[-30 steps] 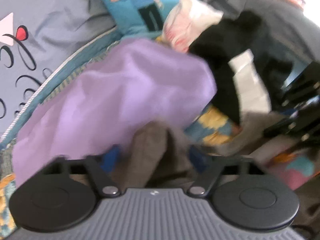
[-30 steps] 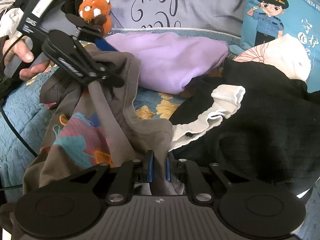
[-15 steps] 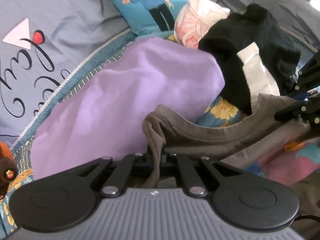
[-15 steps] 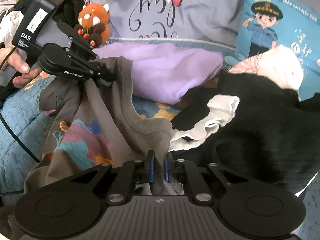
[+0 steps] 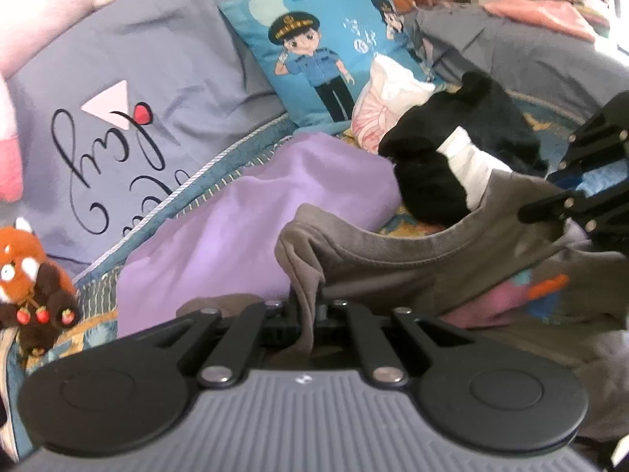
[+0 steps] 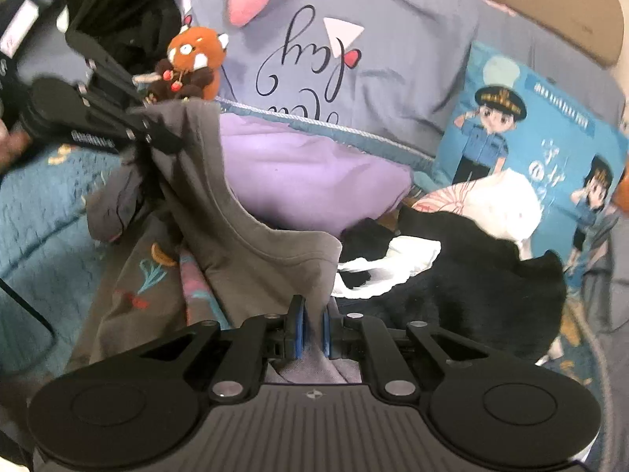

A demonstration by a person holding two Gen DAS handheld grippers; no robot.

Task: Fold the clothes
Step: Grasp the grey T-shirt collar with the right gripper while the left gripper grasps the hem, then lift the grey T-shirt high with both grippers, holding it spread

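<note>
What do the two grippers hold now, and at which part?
Both hold the grey shirt near its neckline: left gripper on one side, right gripper on the other.

Grey shirt (image 5: 393, 251) between left gripper (image 5: 310, 308) fingers (image 5: 294, 306)

The grey pillowcase (image 6: 393, 78) carries looping black cursive too partial to read, and the blue cartoon cushion (image 5: 326, 51) bears small white characters too blurred to make out.
</note>
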